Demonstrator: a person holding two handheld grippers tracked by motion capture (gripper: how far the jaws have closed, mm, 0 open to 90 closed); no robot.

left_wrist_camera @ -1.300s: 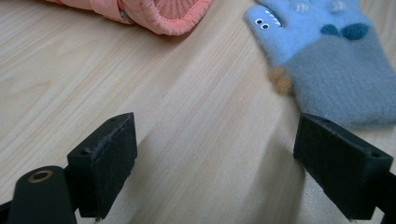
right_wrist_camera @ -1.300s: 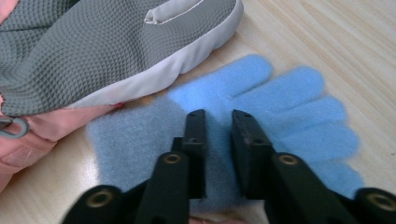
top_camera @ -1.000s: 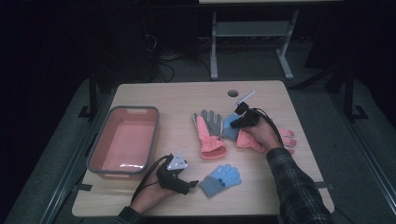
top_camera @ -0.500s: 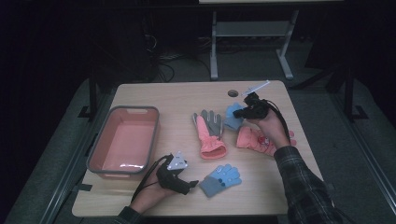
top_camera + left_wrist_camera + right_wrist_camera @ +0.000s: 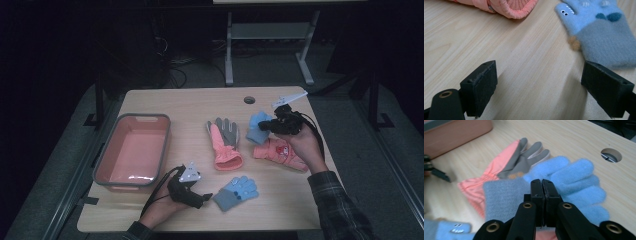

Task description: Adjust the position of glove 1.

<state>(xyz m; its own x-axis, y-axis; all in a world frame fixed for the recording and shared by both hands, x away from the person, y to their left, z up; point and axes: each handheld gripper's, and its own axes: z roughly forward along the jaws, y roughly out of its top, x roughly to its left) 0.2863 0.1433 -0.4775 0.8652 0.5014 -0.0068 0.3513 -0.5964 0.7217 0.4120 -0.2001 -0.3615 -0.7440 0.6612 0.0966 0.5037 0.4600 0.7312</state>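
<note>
My right gripper (image 5: 263, 125) (image 5: 542, 187) is shut on a plain light-blue glove (image 5: 255, 125) (image 5: 574, 177) with a grey cuff, held just above the table's right side. Under that hand lies a pink glove (image 5: 277, 152). A pink-and-grey glove (image 5: 223, 142) (image 5: 519, 160) lies at the middle of the table. My left gripper (image 5: 205, 196) (image 5: 539, 92) rests open on the wood at the front. Just ahead of its jaws is a second blue glove (image 5: 236, 192) (image 5: 599, 32) with a small face on it, untouched.
A pink bin (image 5: 165, 145) (image 5: 456, 135) stands at the table's left. A round cable hole (image 5: 249, 100) (image 5: 611, 155) sits near the far edge. The pink-and-grey glove's cuff (image 5: 509, 6) lies beyond the left jaws.
My right gripper has risen and moved toward the far right, carrying the plain blue glove off the table. The left gripper has stayed put.
</note>
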